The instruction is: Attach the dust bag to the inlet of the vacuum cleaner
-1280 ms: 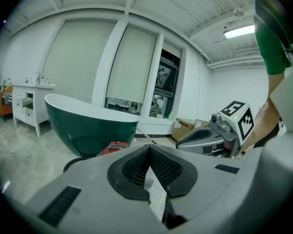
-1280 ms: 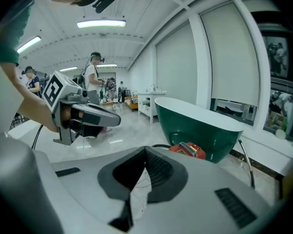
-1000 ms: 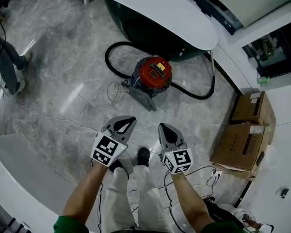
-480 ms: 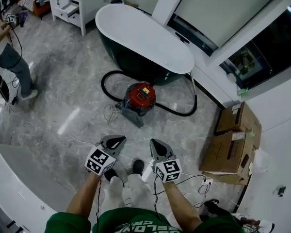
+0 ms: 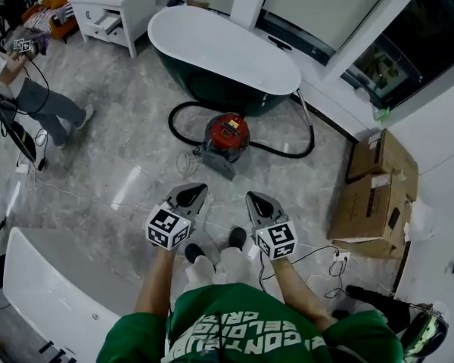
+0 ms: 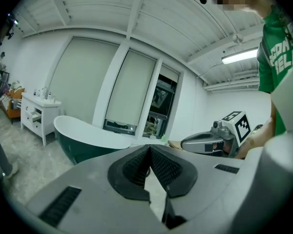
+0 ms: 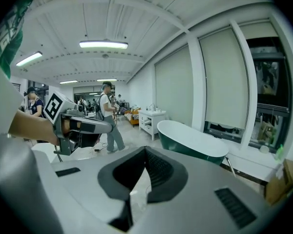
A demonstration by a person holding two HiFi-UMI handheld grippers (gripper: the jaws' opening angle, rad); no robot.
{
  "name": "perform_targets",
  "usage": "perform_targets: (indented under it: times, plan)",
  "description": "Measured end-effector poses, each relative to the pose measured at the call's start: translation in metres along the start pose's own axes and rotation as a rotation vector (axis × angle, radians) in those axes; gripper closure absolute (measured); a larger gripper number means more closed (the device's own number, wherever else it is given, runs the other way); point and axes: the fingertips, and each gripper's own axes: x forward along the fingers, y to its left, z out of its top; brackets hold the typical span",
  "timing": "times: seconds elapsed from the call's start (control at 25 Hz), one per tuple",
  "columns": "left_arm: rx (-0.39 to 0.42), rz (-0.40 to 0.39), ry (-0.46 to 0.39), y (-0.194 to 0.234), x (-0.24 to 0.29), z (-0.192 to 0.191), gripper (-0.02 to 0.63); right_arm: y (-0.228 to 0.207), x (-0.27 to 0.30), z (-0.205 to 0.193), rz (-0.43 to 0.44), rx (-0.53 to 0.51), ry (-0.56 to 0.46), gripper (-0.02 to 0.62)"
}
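The left gripper (image 5: 197, 193) and the right gripper (image 5: 253, 199) are seen side by side, jaws closed on nothing. The red vacuum cleaner (image 5: 227, 133) is set on the floor (image 5: 129, 157), well ahead of them.

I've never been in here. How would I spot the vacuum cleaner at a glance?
Find the big dark green bathtub with the white rim. On the grey floor just in front of it sits the vacuum cleaner, a small round drum with a black hose looping around it. It is bright red on top, and nothing else near it is red.
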Motion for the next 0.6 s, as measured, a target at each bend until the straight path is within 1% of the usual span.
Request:
perform_targets:
  times: [0.12, 0.28, 0.6]
  plan:
    - [0.002, 0.005, -0.016, -0.009, -0.006, 0.010, 0.603, 0.003, -0.013, 0.007, -0.022, 0.028, -0.029, 0.587]
    - [0.013, 0.012, -0.033, -0.017, -0.017, 0.020, 0.603, 0.009, -0.025, 0.011, -0.046, 0.029, -0.053, 0.586]
    - [0.064, 0.002, -0.037, -0.018, -0.029, 0.041, 0.603, 0.021, -0.036, 0.028, -0.047, 0.039, -0.108, 0.586]
